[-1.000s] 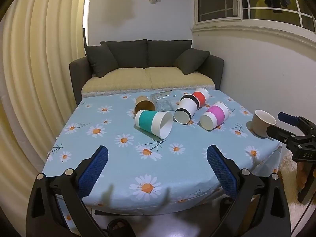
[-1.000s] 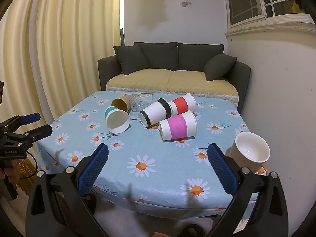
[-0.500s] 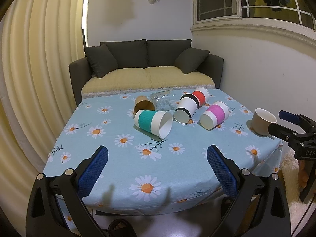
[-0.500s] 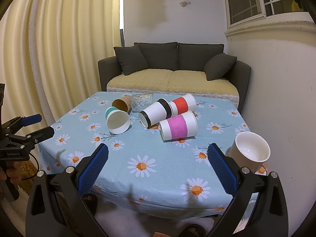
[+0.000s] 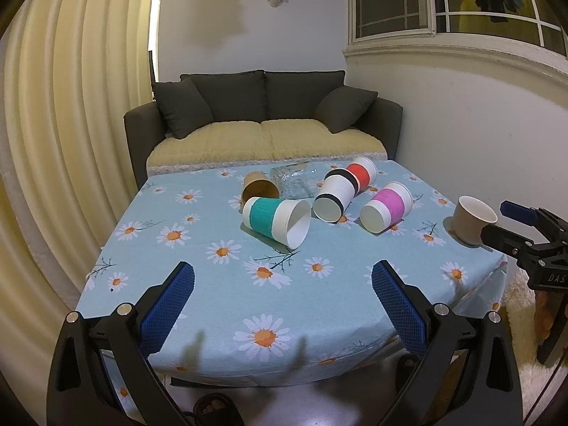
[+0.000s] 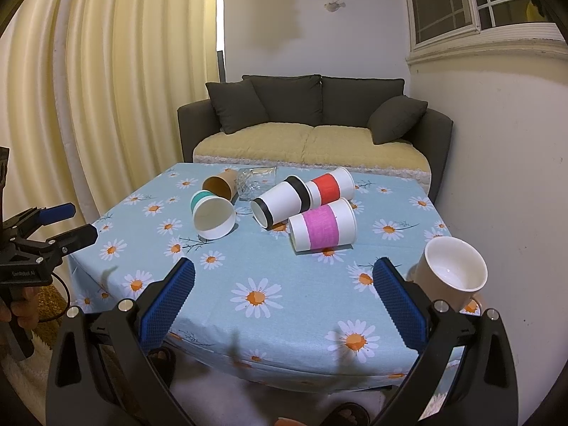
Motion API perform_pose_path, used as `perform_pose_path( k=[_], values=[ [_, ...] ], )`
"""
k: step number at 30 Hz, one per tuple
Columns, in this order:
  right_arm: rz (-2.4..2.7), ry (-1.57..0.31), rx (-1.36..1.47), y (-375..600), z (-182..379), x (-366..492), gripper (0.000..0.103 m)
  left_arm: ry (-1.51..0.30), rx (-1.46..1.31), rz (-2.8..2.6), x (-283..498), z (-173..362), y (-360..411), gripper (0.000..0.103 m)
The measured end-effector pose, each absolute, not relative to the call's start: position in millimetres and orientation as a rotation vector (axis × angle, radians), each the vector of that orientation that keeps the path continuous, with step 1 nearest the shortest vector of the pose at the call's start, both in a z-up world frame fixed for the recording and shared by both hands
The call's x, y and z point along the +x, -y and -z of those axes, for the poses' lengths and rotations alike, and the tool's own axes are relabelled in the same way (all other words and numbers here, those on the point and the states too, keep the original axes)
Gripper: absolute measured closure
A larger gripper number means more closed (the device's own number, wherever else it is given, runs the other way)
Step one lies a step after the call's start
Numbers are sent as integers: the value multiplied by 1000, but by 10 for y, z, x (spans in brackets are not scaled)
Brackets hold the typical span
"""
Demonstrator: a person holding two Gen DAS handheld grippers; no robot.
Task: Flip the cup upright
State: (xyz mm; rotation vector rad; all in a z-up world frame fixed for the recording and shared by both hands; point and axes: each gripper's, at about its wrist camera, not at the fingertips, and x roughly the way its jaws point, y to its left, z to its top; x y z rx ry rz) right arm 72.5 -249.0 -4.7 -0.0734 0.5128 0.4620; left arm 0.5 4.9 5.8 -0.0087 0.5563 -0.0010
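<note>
Left gripper [image 5: 283, 316] hung back off the near edge of the desk [image 5: 198, 248], its blue fingers [image 5: 167, 307] spread wide and gripping nothing. Right gripper [image 6: 284, 314] was the same story, fingers [image 6: 399, 307] released and wide apart, poised over the near right part of the desk, and just past the right finger sat the beige cup [image 6: 451, 277], upright but tilted, mouth toward the lens, close to the desk's right edge. From the left view that beige cup [image 5: 474, 218] stood at the far right side with the other gripper's tips just beside it. Out in the middle, the rest lay tipped on their sides: the teal cup [image 5: 275, 218] nearest, open mouth to the right; the brown cup [image 5: 259, 186] right behind it; a clear glass [image 5: 293, 179] on its side next to the brown one. To the right came the black-banded cup [image 5: 335, 195] resting against the red cup [image 5: 360, 174], and the pink cup [image 5: 387, 206] lay just beside them, base toward the left camera. Beyond the daisy cloth, a dark sofa [image 5: 262, 120] with yellow seat covers stood against the wall, with cream curtains [image 5: 71, 106] on the left.
</note>
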Motion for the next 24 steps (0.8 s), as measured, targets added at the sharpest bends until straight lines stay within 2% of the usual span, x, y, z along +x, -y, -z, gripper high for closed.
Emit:
perform_pose_path(
  k=[24],
  values=[
    [-463,-528,-75,2477,120,733,3,-568,-7,1,12,-14,-1,6]
  ],
)
